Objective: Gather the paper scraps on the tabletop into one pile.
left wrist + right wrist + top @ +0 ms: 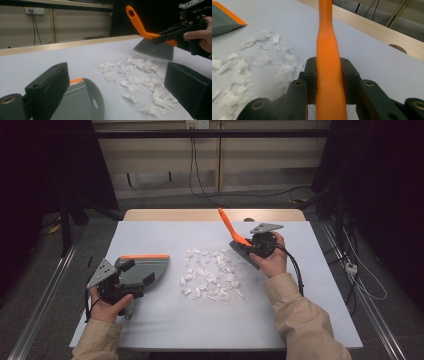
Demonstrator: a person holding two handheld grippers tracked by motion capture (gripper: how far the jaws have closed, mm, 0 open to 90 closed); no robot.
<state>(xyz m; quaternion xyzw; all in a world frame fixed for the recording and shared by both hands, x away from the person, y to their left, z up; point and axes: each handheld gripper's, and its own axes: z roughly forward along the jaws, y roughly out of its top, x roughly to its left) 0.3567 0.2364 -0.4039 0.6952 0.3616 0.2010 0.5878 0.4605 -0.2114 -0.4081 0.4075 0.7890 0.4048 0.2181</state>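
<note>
Table [150, 320]: a pale grey-white sheet was laid over a wooden top, whose bare far edge was seen beyond the sheet in the high view.

Dustpan [145, 269]: grey, with an orange strip along its far edge, it was seen at the left of the sheet with its mouth turned toward the paper. In the left gripper view it was noted low, just beside one jaw, its orange lip [76, 80] facing the scraps.

Left gripper [131, 277]: it was held in the person's left hand [107, 307] at the near left. In its own view the two black jaws were spread wide, with the table and the scraps seen between them. Whether the dustpan was gripped could not be told.

Right gripper [247, 247]: it was held in the right hand [272, 260] beyond the right side of the pile. Its jaws were closed narrowly on the brush.

Brush [234, 236]: its orange handle [328, 75] was clamped between the jaws and rose up and away toward the far edge. Its dark bristles [155, 50] were seen just above the far right of the pile.

Paper scraps [210, 274]: a loose heap of torn white pieces was spread at the middle of the sheet, between dustpan and brush.
</note>
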